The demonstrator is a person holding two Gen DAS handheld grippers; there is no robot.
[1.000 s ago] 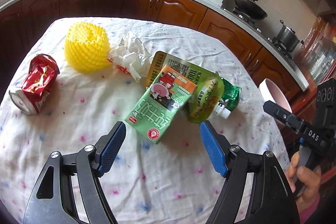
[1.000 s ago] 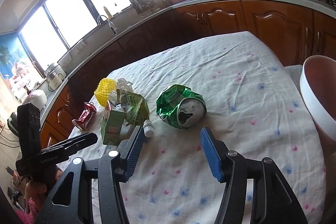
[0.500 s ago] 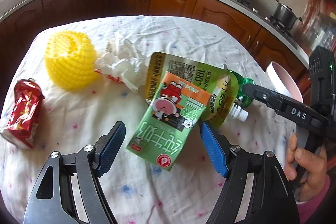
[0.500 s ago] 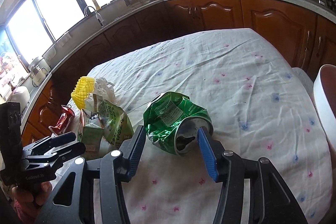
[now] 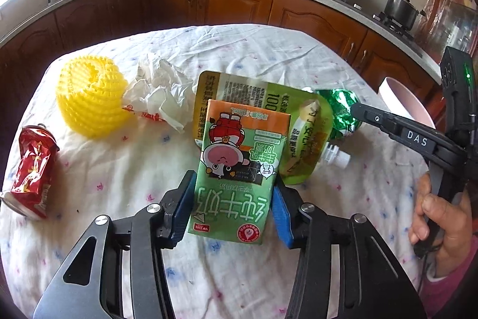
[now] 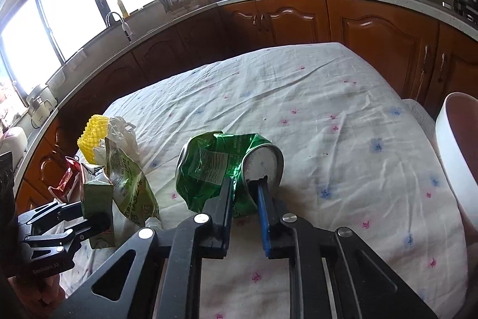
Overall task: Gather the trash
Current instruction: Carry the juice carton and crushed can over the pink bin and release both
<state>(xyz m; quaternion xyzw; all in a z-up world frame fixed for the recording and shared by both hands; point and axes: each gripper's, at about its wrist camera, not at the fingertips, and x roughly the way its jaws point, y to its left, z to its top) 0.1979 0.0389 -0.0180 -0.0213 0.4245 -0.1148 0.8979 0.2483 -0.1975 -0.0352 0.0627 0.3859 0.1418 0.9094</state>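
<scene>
Left tool (image 5: 231,207) closing on milk carton (image 5: 239,169); right tool (image 6: 245,193) closing, pinching crushed green can (image 6: 221,166) rim, both for lifting off desk (image 6: 328,139).

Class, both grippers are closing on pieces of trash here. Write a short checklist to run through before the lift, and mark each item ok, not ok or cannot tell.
1. Milk carton sits between the left gripper pads: ok; jaws closing.
2. Crushed green can rim sits between the right gripper pads: ok; jaws closing.
3. Both grips firm enough to lift: cannot tell.
4. Carton free of the green pouch behind it: not ok, the carton overlaps the pouch.
5. Pink bin is open and beside the table: ok.
6. Remaining trash, red can, yellow foam net and tissue, lies clear of both grippers: ok.
</scene>
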